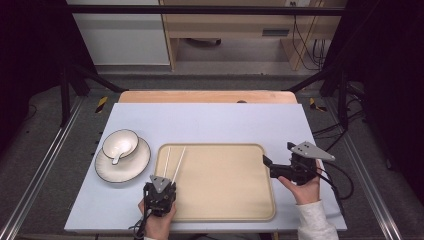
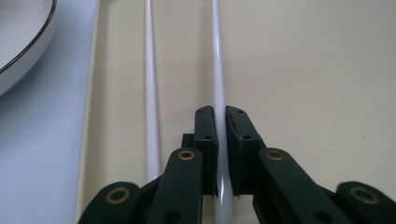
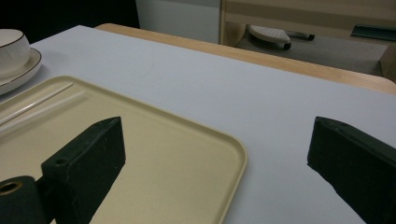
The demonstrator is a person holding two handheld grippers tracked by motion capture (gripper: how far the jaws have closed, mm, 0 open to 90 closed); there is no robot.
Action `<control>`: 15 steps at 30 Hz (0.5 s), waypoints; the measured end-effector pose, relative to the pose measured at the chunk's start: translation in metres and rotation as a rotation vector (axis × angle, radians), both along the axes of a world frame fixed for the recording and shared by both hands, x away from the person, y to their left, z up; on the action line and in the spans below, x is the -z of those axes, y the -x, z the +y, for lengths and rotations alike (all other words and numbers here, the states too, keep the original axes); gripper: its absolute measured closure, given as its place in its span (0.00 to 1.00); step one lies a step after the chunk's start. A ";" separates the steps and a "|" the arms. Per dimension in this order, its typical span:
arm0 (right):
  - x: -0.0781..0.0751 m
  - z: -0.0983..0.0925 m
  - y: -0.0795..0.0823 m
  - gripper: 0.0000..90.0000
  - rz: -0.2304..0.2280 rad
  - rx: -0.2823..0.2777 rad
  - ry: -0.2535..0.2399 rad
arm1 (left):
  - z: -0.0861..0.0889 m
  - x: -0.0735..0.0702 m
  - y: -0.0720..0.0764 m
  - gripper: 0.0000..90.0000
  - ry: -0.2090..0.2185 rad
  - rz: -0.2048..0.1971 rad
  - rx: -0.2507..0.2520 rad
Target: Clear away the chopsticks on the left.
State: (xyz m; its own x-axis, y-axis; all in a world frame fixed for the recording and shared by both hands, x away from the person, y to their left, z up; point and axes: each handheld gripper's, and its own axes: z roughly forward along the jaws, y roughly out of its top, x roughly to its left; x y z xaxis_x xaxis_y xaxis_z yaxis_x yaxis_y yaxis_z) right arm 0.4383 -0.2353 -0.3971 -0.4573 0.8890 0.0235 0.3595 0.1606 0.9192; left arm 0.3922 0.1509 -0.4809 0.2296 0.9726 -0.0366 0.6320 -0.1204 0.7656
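Note:
Two white chopsticks lie side by side along the left side of a beige tray (image 1: 235, 195). My left gripper (image 2: 221, 116) is shut on the right chopstick (image 2: 216, 56) near its close end; the left chopstick (image 2: 150, 84) lies free beside it. In the high view that gripper (image 1: 161, 186) sits at the tray's front left edge, over the chopsticks (image 1: 172, 161). My right gripper (image 1: 272, 160) hovers at the tray's right rim, jaws wide open with nothing between them; its own view has the tray corner (image 3: 233, 149) between the jaws (image 3: 215, 144).
A white bowl (image 1: 120, 144) with a spoon in it stands on a dark-rimmed plate (image 1: 131, 167) left of the tray, on the pale blue tabletop (image 1: 210, 125). The plate's rim (image 2: 28, 42) lies close to the left gripper. Bare tabletop stretches behind the tray.

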 end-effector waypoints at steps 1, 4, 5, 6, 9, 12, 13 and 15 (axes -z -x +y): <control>0.000 0.000 0.000 0.05 0.001 -0.001 -0.002 | 0.000 0.000 0.000 0.92 0.001 0.002 0.002; 0.000 0.000 0.000 0.05 0.000 0.000 -0.001 | 0.000 -0.001 -0.001 0.92 0.002 0.006 0.009; 0.000 0.000 0.000 0.05 0.000 0.000 -0.001 | 0.000 -0.001 -0.001 0.92 0.002 0.006 0.009; 0.000 0.000 0.000 0.05 0.000 -0.001 -0.001 | -0.001 -0.001 -0.001 0.92 0.001 0.008 0.012; -0.001 -0.001 0.001 0.05 -0.003 0.000 -0.004 | -0.001 -0.001 -0.001 0.92 0.010 0.006 0.020; -0.002 -0.002 0.001 0.05 -0.005 0.002 -0.006 | 0.002 -0.007 -0.002 0.89 0.020 -0.016 0.043; -0.002 -0.002 0.001 0.05 -0.006 0.001 -0.004 | 0.003 -0.010 -0.002 0.88 0.023 -0.026 0.050; -0.002 -0.002 0.002 0.05 -0.006 0.002 -0.005 | 0.004 -0.013 -0.002 0.84 0.019 -0.034 0.056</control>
State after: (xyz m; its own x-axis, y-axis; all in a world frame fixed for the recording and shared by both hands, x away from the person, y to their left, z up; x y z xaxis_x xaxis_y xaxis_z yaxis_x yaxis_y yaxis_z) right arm 0.4368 -0.2377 -0.3951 -0.4554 0.8900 0.0249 0.3541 0.1554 0.9222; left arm 0.3945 0.1550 -0.4677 0.2846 0.9575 -0.0464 0.5984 -0.1397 0.7889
